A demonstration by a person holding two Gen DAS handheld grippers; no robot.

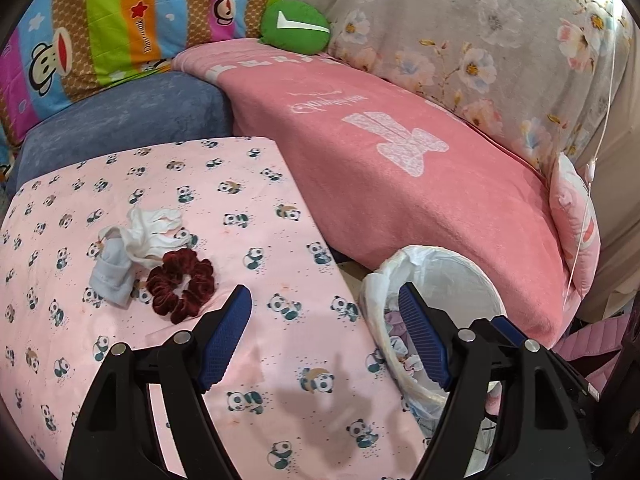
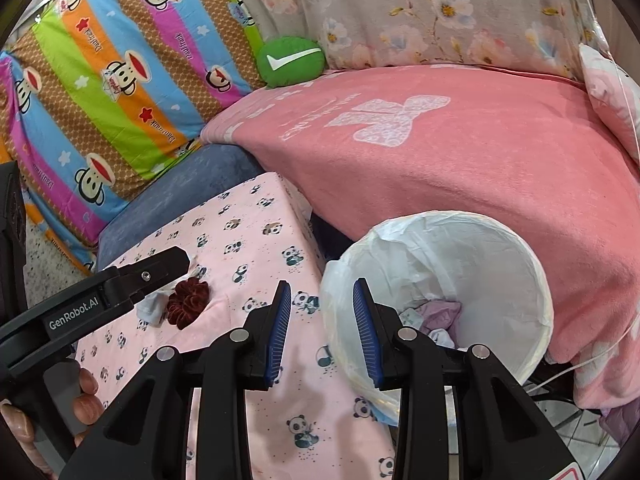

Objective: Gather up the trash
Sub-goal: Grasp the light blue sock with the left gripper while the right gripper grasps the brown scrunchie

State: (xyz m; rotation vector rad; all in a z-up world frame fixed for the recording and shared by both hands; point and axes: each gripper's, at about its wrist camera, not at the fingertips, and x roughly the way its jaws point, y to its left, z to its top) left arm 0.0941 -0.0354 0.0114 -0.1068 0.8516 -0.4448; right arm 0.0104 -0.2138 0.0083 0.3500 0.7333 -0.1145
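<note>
A white crumpled tissue (image 1: 150,232) and a pale grey-blue wad (image 1: 112,276) lie on the panda-print table (image 1: 248,208), touching a dark red velvet scrunchie (image 1: 180,284). My left gripper (image 1: 324,300) is open and empty, to the right of them above the table's right edge. A white-lined trash bin (image 2: 516,248) with discarded scraps inside stands beside the table; it also shows in the left wrist view (image 1: 480,280). My right gripper (image 2: 322,288) is open and empty over the gap between table and bin. The left gripper's body (image 2: 120,280) hides most of the trash pile; the scrunchie (image 2: 188,300) shows.
A sofa with a pink blanket (image 1: 400,184) runs behind the bin. A blue cushion (image 1: 120,128), a striped monkey-print quilt (image 2: 112,92), a green round pillow (image 1: 296,28) and a floral cover (image 1: 480,40) are at the back. A thin white cable (image 1: 600,120) hangs at the right.
</note>
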